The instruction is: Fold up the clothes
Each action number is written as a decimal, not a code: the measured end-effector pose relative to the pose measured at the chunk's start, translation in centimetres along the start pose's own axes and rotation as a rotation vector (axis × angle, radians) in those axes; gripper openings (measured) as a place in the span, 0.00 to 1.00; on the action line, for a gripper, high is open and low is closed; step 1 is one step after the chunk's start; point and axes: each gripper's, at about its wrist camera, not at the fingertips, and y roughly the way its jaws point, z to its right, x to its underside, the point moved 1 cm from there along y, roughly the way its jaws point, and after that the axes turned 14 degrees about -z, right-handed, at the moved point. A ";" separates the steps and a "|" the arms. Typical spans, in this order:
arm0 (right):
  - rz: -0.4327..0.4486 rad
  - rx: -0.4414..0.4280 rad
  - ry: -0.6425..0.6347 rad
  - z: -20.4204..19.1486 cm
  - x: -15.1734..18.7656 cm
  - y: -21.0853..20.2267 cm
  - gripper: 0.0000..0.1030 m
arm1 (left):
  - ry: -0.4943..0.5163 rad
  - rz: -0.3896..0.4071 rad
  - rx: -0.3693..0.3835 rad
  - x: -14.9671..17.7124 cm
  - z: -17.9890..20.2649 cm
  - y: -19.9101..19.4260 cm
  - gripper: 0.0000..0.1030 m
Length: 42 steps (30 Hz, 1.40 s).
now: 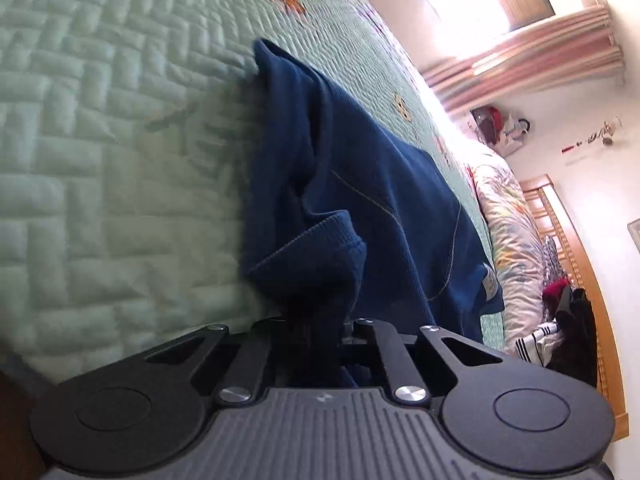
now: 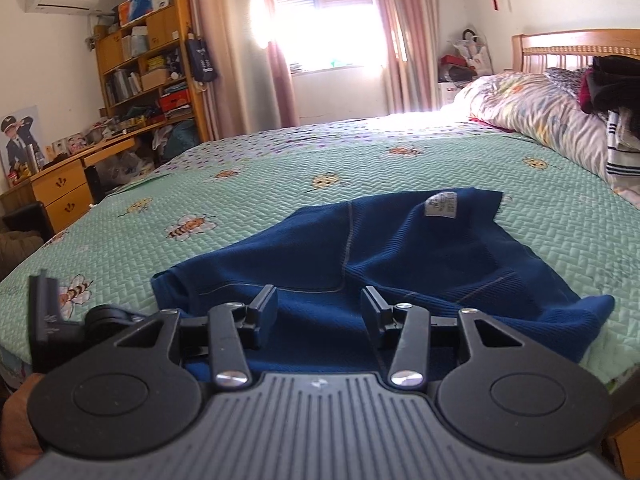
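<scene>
A dark blue knit garment (image 2: 360,252) lies spread on the green quilted bedspread (image 2: 280,176), with a white label (image 2: 440,204) at its far edge. My right gripper (image 2: 319,316) is open just above the garment's near edge, with nothing between its fingers. In the left wrist view, my left gripper (image 1: 310,328) is shut on a ribbed edge of the same garment (image 1: 360,184), which is bunched and lifted from the bedspread (image 1: 100,140). The left fingertips are hidden in the cloth. The left gripper also shows at the lower left of the right wrist view (image 2: 44,316).
A floral duvet (image 2: 540,116) and a pile of dark and striped clothes (image 2: 612,112) lie at the head of the bed by the wooden headboard (image 2: 576,46). A desk (image 2: 68,184) and shelves (image 2: 148,60) stand left of the bed. A bright curtained window (image 2: 324,12) is behind.
</scene>
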 end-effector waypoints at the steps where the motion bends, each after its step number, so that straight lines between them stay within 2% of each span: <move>1: 0.002 0.007 0.005 0.3 0.0 -0.1 0.47 | -0.023 0.005 0.006 0.2 -0.5 -0.6 0.09; 5: 0.017 0.030 0.005 0.8 -0.2 -0.6 0.47 | -0.106 0.050 0.027 0.5 -2.9 -3.8 0.09; 8: 0.016 0.032 0.003 0.6 -0.4 -0.6 0.47 | -0.112 0.112 0.017 0.1 -3.9 -6.6 0.09; 11: 0.013 0.013 -0.028 -0.3 -0.9 -0.2 0.47 | -0.123 0.132 0.003 -0.1 -5.1 -8.5 0.09; 16: 0.026 -0.085 -0.205 -4.1 -4.4 0.9 0.50 | -0.158 0.065 0.018 0.9 -7.1 -8.4 0.11; 18: 0.037 -0.144 -0.321 -6.2 -6.6 1.7 0.70 | -0.141 0.050 0.023 1.1 -7.2 -8.0 0.12; 21: 0.027 -0.210 -0.508 -9.6 -10.0 3.7 0.73 | -0.121 0.040 0.028 0.9 -7.2 -7.7 0.12; 24: -0.044 -0.254 -0.717 -12.7 -12.5 7.1 0.73 | -0.112 0.029 0.048 1.0 -7.9 -7.7 0.14; 26: -0.098 -0.248 -0.837 -13.9 -13.6 10.2 0.73 | -0.085 0.023 0.052 1.1 -7.8 -7.5 0.14; 29: -0.183 -0.250 -1.010 -15.2 -14.8 14.9 0.73 | -0.013 0.023 0.031 1.1 -7.8 -7.5 0.14; 31: -0.273 -0.273 -1.095 -15.3 -15.0 18.0 0.72 | 0.055 0.029 0.002 1.1 -7.0 -7.4 0.15; 33: -0.383 -0.288 -1.133 -15.7 -15.5 21.3 0.72 | 0.105 0.030 -0.017 1.0 -6.5 -7.4 0.15; 37: -0.598 -0.341 -1.190 -15.5 -14.4 26.4 0.72 | 0.125 0.025 -0.006 0.8 -6.7 -7.3 0.15; 40: -0.746 -0.360 -1.192 -15.5 -13.5 29.5 0.72 | 0.153 0.024 -0.010 0.9 -6.7 -7.3 0.15; 42: -0.811 -0.368 -1.169 -15.4 -13.2 30.5 0.72 | 0.155 0.022 -0.004 0.8 -6.9 -7.2 0.15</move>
